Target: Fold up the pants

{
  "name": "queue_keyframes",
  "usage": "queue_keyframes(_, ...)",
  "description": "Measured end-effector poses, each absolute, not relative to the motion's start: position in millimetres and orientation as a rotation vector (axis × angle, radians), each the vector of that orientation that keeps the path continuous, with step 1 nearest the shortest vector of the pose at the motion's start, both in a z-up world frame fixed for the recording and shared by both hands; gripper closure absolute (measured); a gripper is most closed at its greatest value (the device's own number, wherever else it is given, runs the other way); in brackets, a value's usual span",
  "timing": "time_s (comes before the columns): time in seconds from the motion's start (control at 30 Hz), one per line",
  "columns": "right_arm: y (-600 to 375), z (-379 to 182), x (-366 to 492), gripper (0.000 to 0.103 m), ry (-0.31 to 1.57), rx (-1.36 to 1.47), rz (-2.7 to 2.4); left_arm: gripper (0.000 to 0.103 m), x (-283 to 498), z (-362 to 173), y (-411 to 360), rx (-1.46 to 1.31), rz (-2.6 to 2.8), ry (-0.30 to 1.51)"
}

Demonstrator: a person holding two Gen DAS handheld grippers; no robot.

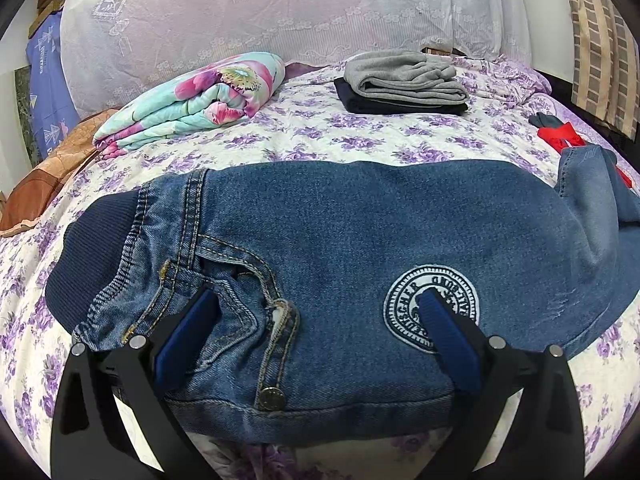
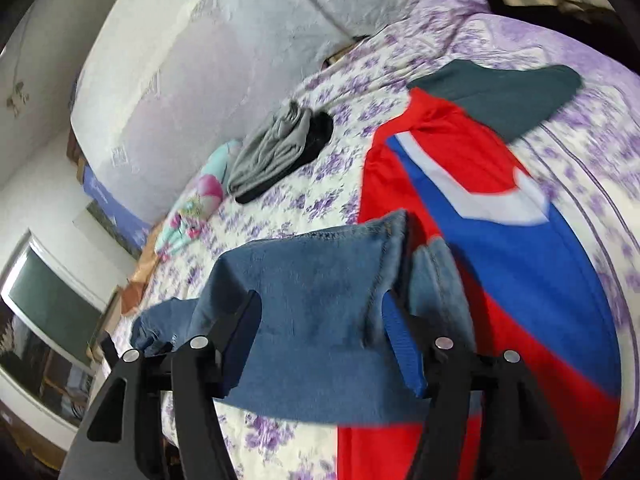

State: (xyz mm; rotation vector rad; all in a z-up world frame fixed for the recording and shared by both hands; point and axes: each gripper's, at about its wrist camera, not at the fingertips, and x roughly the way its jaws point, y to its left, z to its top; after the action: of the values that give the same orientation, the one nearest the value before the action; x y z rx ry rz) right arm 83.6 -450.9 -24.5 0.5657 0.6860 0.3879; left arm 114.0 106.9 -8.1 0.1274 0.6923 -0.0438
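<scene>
Blue denim pants (image 1: pixel 340 220) with a dark ribbed waistband and a round white patch (image 1: pixel 431 308) lie across the flowered bedsheet (image 1: pixel 320 132). My left gripper (image 1: pixel 316 304) is open above the waist end, its blue pads (image 1: pixel 186 330) spread over the fly and metal button (image 1: pixel 272 399). In the right wrist view the leg end of the pants (image 2: pixel 316 300) lies between the fingers of my right gripper (image 2: pixel 320 308), which stand wide apart. That view is blurred, so whether the pads touch the denim is unclear.
A grey and a dark folded garment (image 1: pixel 404 82) are stacked at the back of the bed. A folded floral quilt (image 1: pixel 192 100) lies back left. A red, blue and white garment (image 2: pixel 500 240) lies beside the pants' leg end. A white curtained wall (image 1: pixel 280 8) stands behind.
</scene>
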Motion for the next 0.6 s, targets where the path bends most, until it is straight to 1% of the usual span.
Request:
queue_keyframes(0.17,-448.8,-50.7,62.3,0.039,0.715,0.728,0.425,0.004,114.0,-7.6,107.0,0.128,-0.044,0.692)
queue_keyframes(0.27,-444.6,-66.8,80.5,0.039,0.763,0.823,0.400,0.004,114.0,-7.2,107.2,0.129,-0.044,0.692)
queue_keyframes(0.37,-438.2,-68.5,100.3,0.034,0.755,0.838,0.349,0.004,114.2,-6.7,107.5,0.128,-0.044,0.691)
queue_keyframes(0.4,-434.8,-66.1,105.8,0.036,0.735,0.815,0.360,0.004,114.1,-7.2,108.0,0.128,-0.046,0.692)
queue_keyframes(0.43,-432.2,-64.3,108.7,0.043,0.714,0.787,0.366,0.004,114.2,-6.8,107.7,0.127,-0.046,0.691)
queue_keyframes(0.47,-429.8,-62.3,109.1,0.070,0.683,0.750,0.355,0.004,114.4,-6.7,108.2,0.127,-0.047,0.691)
queue_keyframes(0.5,-429.1,-61.3,108.7,0.091,0.674,0.733,0.347,0.004,115.1,-5.6,108.8,0.126,-0.047,0.691)
queue_keyframes(0.6,-426.5,-43.3,100.8,0.094,0.624,0.719,0.401,0.004,115.2,-5.7,108.4,0.126,-0.047,0.692)
